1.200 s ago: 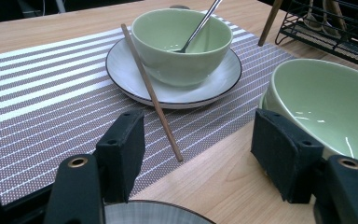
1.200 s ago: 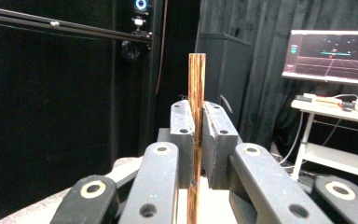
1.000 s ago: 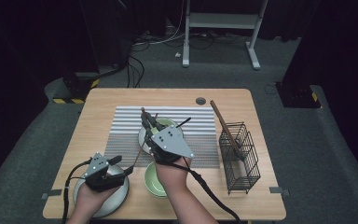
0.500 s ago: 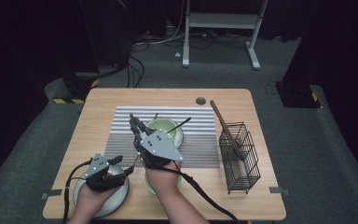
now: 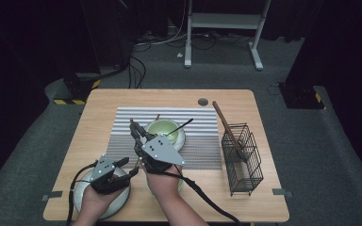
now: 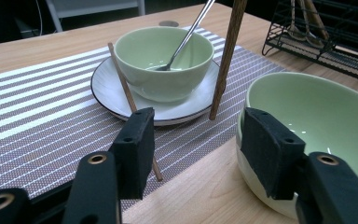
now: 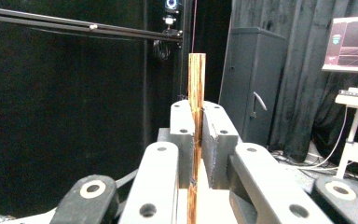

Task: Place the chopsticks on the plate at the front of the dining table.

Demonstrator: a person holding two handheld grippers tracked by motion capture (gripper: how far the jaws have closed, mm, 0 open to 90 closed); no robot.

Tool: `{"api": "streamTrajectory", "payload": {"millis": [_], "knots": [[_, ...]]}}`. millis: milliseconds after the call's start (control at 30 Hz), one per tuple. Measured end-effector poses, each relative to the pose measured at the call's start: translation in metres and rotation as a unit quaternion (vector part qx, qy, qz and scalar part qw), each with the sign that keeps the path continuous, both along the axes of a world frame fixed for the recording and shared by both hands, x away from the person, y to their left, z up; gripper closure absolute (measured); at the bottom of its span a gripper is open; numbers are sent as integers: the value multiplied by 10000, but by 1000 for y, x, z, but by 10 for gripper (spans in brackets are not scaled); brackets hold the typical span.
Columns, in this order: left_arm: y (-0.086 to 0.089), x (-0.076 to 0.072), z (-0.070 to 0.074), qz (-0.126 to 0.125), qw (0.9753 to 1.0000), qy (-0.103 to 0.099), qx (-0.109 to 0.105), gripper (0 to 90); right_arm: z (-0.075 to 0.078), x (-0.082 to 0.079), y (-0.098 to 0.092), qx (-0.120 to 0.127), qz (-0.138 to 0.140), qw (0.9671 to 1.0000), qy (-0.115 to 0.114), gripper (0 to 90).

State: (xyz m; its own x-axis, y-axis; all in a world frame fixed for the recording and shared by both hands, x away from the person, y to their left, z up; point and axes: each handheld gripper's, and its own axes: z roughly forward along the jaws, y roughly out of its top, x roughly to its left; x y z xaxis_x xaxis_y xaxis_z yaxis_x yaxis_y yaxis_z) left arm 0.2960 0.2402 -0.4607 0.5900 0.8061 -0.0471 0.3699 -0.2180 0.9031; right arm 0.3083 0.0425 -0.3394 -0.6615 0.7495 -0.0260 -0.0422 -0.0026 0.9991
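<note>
High view, table: a wooden table (image 5: 122, 101) with a grey striped placemat (image 5: 122, 136) in the middle.
High view, right gripper: the right gripper (image 5: 135, 128) hangs over the placemat's left half, just left of a green bowl (image 5: 162, 128) on a white saucer (image 5: 181, 139); a dark spoon handle (image 5: 183, 125) leans out of that bowl.
High view, left gripper: the left gripper (image 5: 128, 168) sits above a grey plate (image 5: 82, 195) at the near left corner, jaws spread.
High view, rack: a black wire rack (image 5: 243, 160) at the right holds a long wooden utensil (image 5: 226, 126).
Left gripper view, jaws: wide apart, holding nothing; the second green bowl (image 6: 307, 107) lies just behind the right pad.
Left gripper view, chopsticks: one chopstick (image 6: 129, 98) lies on the mat against the saucer; the held chopstick (image 6: 226, 56) stands nearly upright, tip on the mat beside the saucer.
Right gripper view, jaws: closed tight on the held chopstick, which rises between the pads.
Writing: none readable; a lit screen (image 7: 356, 39) is too blurred.
</note>
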Motion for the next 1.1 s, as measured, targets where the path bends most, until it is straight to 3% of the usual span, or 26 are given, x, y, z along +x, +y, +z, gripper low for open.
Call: {"api": "streamTrajectory", "payload": {"millis": [267, 400, 767, 1100], "knots": [[1, 3, 1, 66, 9998, -74, -161, 515, 0, 0, 1, 35, 64, 10000, 40, 833], [-1, 5, 0, -57, 9997, -171, -158, 572, 0, -1, 2, 30, 77, 10000, 34, 833], [-10, 11, 3, -104, 9997, -206, -71, 585, 0, -1, 4, 126, 162, 9998, 85, 833], [-18, 10, -1, -74, 9996, -288, -25, 737, -1, -4, 4, 126, 186, 9997, 100, 833]]}}
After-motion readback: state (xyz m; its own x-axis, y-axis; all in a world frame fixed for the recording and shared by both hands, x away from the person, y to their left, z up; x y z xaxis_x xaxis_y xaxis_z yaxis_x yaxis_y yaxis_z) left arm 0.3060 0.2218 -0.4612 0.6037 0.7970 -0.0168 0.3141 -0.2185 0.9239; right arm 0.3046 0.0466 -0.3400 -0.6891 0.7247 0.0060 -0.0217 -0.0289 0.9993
